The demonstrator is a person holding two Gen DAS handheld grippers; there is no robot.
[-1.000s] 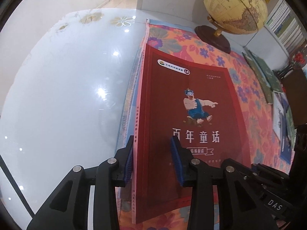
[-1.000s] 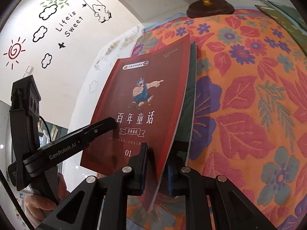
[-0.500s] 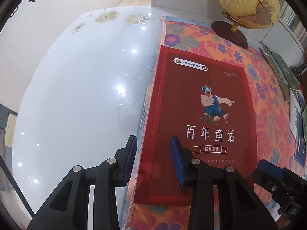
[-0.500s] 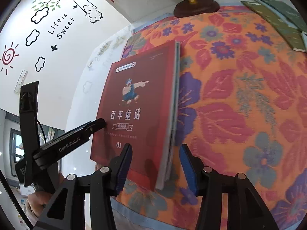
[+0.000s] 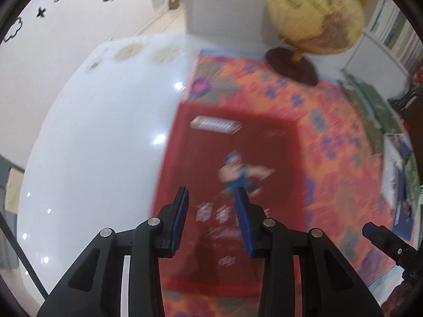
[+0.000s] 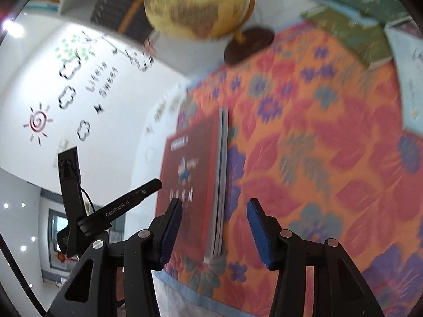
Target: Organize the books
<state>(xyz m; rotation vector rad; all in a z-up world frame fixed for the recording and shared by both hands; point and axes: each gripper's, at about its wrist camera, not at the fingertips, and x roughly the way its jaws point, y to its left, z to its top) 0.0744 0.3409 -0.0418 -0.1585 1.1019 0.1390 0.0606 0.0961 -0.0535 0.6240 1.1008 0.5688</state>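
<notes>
A red book (image 5: 230, 185) with a cartoon figure on its cover lies flat on the flowered cloth (image 5: 330, 158), along the cloth's left edge. My left gripper (image 5: 211, 198) hovers over the book's near end, jaws apart, nothing between the pads. In the right wrist view the red book (image 6: 190, 174) shows its page edge. My right gripper (image 6: 215, 206) stands open, back from the book's near corner and not touching it. The left gripper's finger (image 6: 119, 208) shows at the left there. Both views are blurred by motion.
A yellow globe (image 5: 314, 18) on a dark base stands at the cloth's far end. Green books (image 5: 375, 105) and more books (image 5: 399, 185) lie along the right side. A glossy white tabletop (image 5: 92, 145) stretches left of the cloth. A light blue book (image 6: 407, 79) lies at the far right.
The right gripper let go of the red book's edge, opened and drew back. The book, tilted up a second ago, now lies flat. The left gripper rose and pulled back from the spine.
</notes>
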